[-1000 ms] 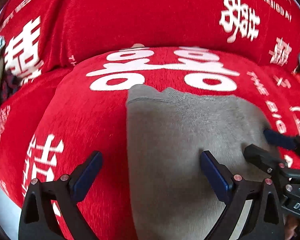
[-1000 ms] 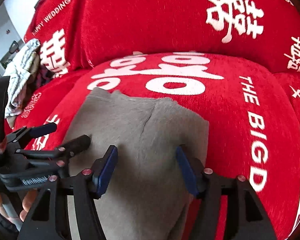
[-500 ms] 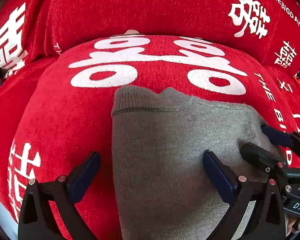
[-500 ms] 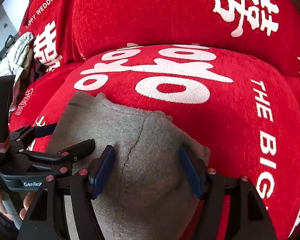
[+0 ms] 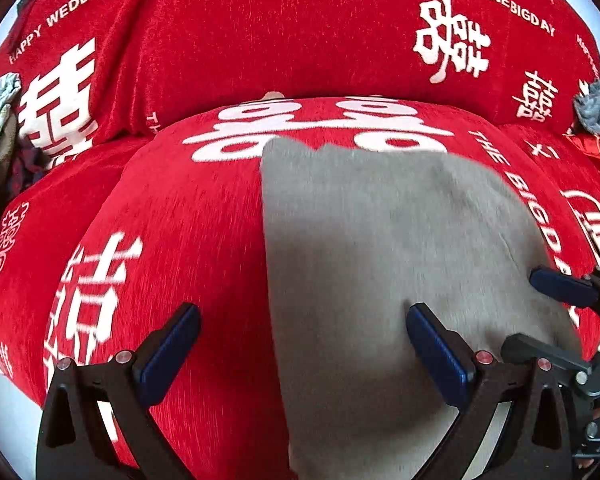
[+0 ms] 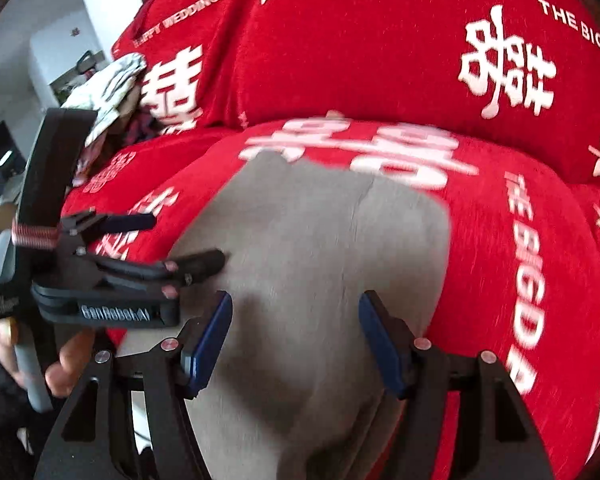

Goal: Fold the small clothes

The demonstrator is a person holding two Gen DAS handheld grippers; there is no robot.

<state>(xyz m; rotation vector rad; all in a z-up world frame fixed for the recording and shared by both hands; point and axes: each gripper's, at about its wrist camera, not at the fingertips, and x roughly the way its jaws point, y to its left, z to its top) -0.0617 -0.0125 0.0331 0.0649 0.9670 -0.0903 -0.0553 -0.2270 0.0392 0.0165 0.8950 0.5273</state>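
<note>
The garment (image 5: 380,264), grey and folded, lies flat on a red sofa cushion (image 5: 172,216) printed with white characters. The left tongs (image 5: 302,354) stand apart over its left edge; the right tongs (image 6: 296,344) stand apart above its near part, clamping nothing.

Both wrist views close, angled down; share grey garment (image 5: 380,260) on sofa (image 5: 300,40)
</note>
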